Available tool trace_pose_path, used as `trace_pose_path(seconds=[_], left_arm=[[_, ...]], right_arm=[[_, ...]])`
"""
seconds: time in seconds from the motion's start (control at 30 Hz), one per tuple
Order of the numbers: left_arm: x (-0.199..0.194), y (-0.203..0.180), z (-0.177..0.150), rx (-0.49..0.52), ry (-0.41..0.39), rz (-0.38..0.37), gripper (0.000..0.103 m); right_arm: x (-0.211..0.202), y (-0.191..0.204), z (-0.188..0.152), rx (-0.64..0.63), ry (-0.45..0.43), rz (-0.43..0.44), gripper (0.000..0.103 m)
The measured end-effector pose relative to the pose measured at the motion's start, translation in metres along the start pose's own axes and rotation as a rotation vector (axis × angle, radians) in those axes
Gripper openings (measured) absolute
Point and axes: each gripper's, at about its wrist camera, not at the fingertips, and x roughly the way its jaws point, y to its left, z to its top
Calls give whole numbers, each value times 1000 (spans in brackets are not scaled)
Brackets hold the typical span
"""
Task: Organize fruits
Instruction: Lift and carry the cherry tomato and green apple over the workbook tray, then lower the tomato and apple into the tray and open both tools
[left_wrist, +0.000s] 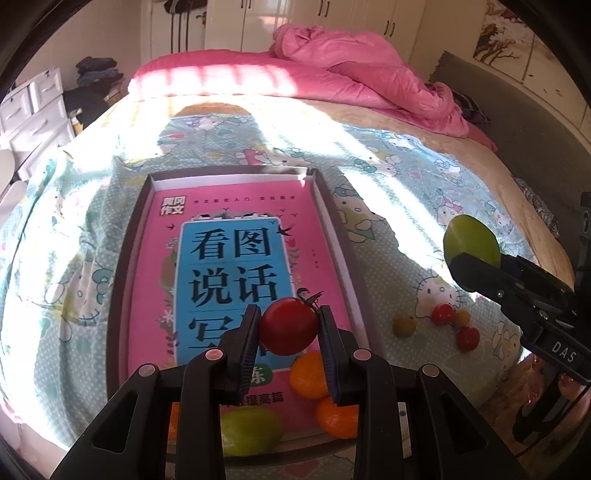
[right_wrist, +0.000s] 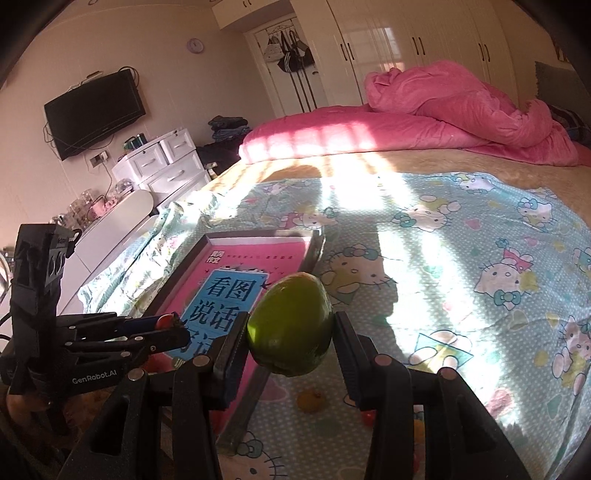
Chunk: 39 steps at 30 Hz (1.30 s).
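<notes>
My left gripper (left_wrist: 289, 332) is shut on a red tomato (left_wrist: 288, 326) and holds it above the near end of a tray (left_wrist: 122, 258) lined with a pink book. Two oranges (left_wrist: 308, 374) and a green fruit (left_wrist: 251, 430) lie in the tray's near end. My right gripper (right_wrist: 291, 332) is shut on a green mango (right_wrist: 290, 328), held above the bedsheet right of the tray; it also shows in the left wrist view (left_wrist: 471, 242). Several small red and yellow tomatoes (left_wrist: 443, 314) lie on the sheet right of the tray.
The tray lies on a Hello Kitty sheet (right_wrist: 461, 258) spread over a bed. A pink quilt (right_wrist: 443, 118) is heaped at the far end. White drawers (right_wrist: 166, 162) and a wall TV (right_wrist: 94, 112) stand to the left.
</notes>
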Motion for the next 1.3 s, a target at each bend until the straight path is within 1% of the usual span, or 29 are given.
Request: trace_pose_path(seconds=[0.27,0.47,0.53,0.83,0.93,1.1,1.3], left_arm=[[3,40,-5,-67,2,76,32],[12,69,-7,-136,15,96,32],[14,76,-8,-157,16,90,32],[21,83,-8,-152,16,122,32],[22,86,-8,-148,13,136,32],[24,93,-10,-151,17,136,32],[27,96,-12,-163,26,129,32]], right_arm=[[18,39,-9,-112,34,35,45],[28,62,-15,-168,54,56,45],[32,69,-18,-177,63,66,45],[56,103,-23,-237,107,117,45],[66,114,-28,-262,133,118,45],[80,129,-35,-293,159,114,45],[93,134,-39,-304,187,112,45]])
